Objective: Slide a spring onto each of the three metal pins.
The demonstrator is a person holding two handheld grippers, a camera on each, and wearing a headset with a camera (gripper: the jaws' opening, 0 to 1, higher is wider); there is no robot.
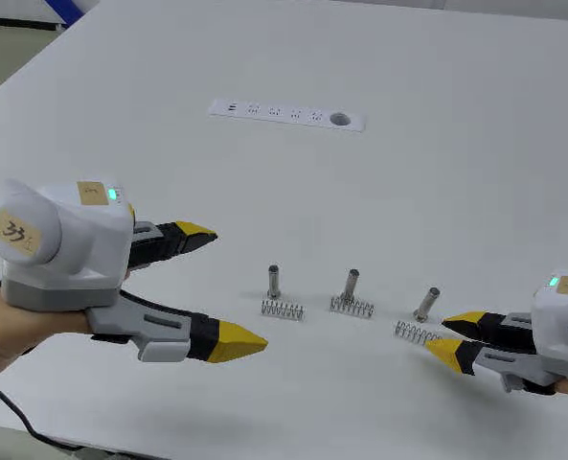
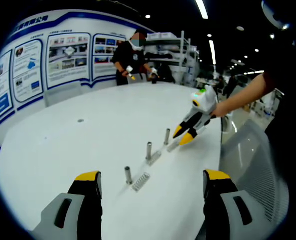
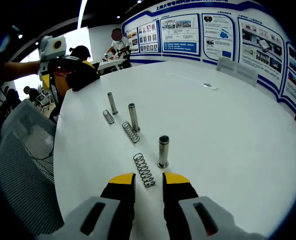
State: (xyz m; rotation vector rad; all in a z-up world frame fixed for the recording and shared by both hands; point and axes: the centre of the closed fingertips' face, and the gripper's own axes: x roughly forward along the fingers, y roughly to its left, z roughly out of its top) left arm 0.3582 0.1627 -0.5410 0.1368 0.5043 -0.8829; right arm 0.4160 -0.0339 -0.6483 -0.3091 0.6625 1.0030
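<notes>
Right gripper view: our right hand-held gripper (image 3: 148,181), jaws narrow, flanks one end of the near spring (image 3: 143,169); we judge it light, squashy, best pinched gently mid-coil. Our left hand-held gripper (image 1: 230,286) gapes wide.

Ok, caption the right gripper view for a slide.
Right gripper, jaws slightly apart, poised at nearest spring beside its upright pin.

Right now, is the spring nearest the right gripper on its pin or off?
Off: the spring lies flat beside its upright pin.
</notes>
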